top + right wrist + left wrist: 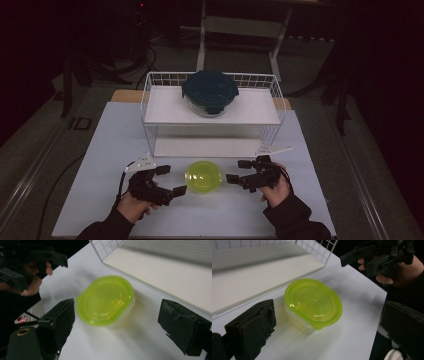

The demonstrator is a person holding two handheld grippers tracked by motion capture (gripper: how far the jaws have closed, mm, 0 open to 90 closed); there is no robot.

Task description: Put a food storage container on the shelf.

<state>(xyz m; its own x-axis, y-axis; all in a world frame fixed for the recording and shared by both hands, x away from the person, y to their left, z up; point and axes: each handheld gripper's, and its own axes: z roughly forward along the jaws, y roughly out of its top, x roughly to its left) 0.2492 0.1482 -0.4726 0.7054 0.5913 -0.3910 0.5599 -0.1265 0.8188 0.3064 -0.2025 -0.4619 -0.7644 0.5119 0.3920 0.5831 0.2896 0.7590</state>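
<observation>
A small clear container with a yellow-green lid (pixel 203 176) (pixel 313 303) (pixel 106 300) sits on the white table (pixel 107 150), near its front edge. My left gripper (pixel 172 180) (pixel 328 315) is just left of it, open, its pads off the container. My right gripper (pixel 237 171) (pixel 118 310) is just right of it, also open and apart from it. The two point toward each other across the container. The left gripper view also has the right gripper (pixel 377 257) at its top right. The right gripper view has the left gripper (pixel 32 262) at its top left.
A white wire rack (pixel 150 95) with two shelves stands behind the container. A round glass container with a dark blue clip lid (pixel 210 91) rests on its upper shelf. The lower shelf (pixel 200 147) lies close behind the grippers. Dark floor surrounds the table.
</observation>
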